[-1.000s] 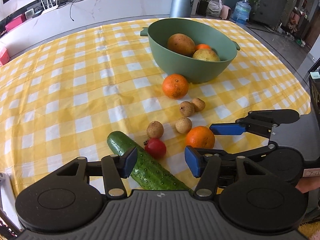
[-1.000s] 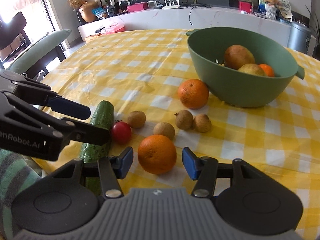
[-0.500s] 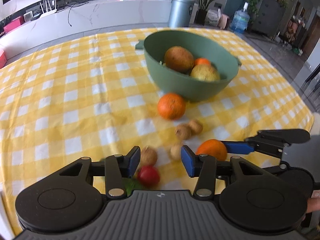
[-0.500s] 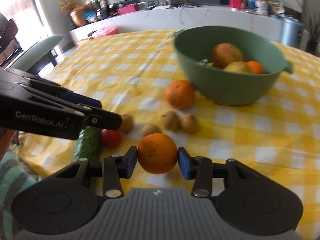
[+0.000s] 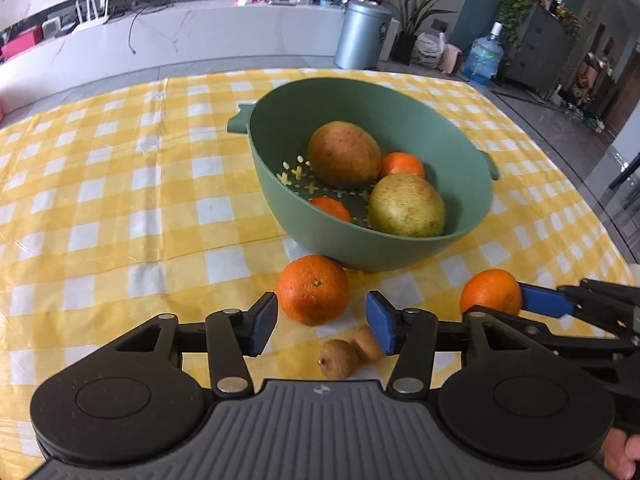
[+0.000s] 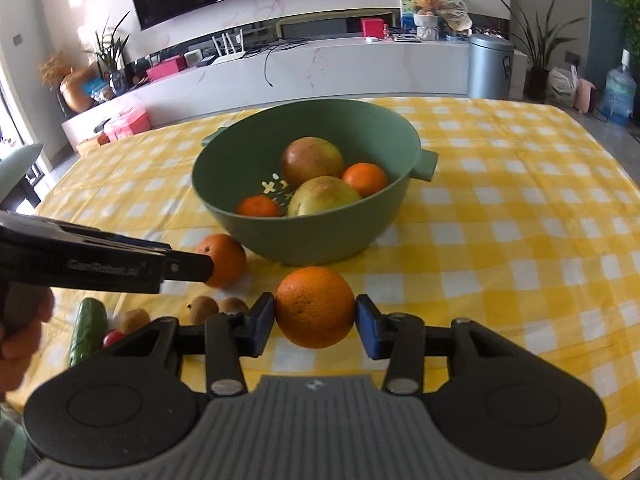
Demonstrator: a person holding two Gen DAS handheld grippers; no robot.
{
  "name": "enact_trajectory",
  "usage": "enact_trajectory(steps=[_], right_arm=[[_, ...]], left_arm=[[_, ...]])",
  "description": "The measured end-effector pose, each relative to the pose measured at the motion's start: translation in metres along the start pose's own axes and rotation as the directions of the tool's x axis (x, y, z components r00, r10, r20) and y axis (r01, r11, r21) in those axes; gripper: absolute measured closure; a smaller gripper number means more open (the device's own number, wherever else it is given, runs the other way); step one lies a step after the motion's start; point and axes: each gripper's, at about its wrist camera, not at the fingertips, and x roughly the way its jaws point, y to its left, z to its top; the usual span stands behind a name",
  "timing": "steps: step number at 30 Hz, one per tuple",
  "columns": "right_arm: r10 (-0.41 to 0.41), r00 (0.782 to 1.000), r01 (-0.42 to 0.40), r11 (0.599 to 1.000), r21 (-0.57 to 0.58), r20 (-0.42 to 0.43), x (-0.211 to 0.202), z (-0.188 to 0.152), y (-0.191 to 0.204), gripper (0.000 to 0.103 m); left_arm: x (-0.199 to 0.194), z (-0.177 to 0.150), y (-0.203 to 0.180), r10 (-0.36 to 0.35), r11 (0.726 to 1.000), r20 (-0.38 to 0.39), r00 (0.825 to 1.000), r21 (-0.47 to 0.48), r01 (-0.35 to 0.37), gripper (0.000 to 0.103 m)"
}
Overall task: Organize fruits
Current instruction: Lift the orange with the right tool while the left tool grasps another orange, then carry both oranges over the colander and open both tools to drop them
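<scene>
Right view: cucumber (image 6: 87,331) cut by the gripper body, tomato (image 6: 113,337) mostly hidden behind it, lettering on the left gripper (image 6: 208,268) too blurred to read; left view: one small brown fruit (image 5: 366,343) half behind a blue pad, hand (image 5: 624,456) cut off at the corner.

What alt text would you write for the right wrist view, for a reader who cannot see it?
The right gripper clamps a round orange between blue pads, raised before a green plastic colander bowl holding two mangoes and two small oranges. It stands on a yellow checked tablecloth; the left gripper reaches toward another orange.
</scene>
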Motion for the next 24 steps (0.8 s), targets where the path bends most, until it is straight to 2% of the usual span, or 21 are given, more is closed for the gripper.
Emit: enact_trajectory(steps=[4, 9, 10, 12, 24], right_arm=[[0.010, 1.000, -0.010, 1.000, 0.008, 0.005, 0.007, 0.000, -0.001, 0.062], [0.019, 1.000, -0.019, 1.000, 0.019, -0.010, 0.016, 0.001, -0.001, 0.062], [0.020, 1.000, -0.020, 1.000, 0.021, -0.013, 0.017, 0.001, -0.001, 0.062], [0.021, 1.000, -0.020, 1.000, 0.024, -0.018, 0.020, 0.002, -0.001, 0.062], [0.021, 1.000, -0.021, 1.000, 0.023, -0.006, 0.021, 0.002, 0.000, 0.062]], left_arm=[[0.012, 0.004, 0.004, -0.001, 1.000, -0.019, 1.000, -0.029, 0.001, 0.043], [0.018, 0.006, 0.003, 0.009, 1.000, -0.022, 1.000, -0.023, -0.009, 0.043], [0.018, 0.007, 0.003, 0.007, 1.000, -0.021, 1.000, -0.021, -0.007, 0.043], [0.018, 0.007, 0.003, 0.008, 1.000, -0.016, 1.000, -0.020, -0.008, 0.052], [0.003, 0.003, 0.005, 0.009, 0.999, 0.014, 1.000, -0.048, -0.008, 0.055]])
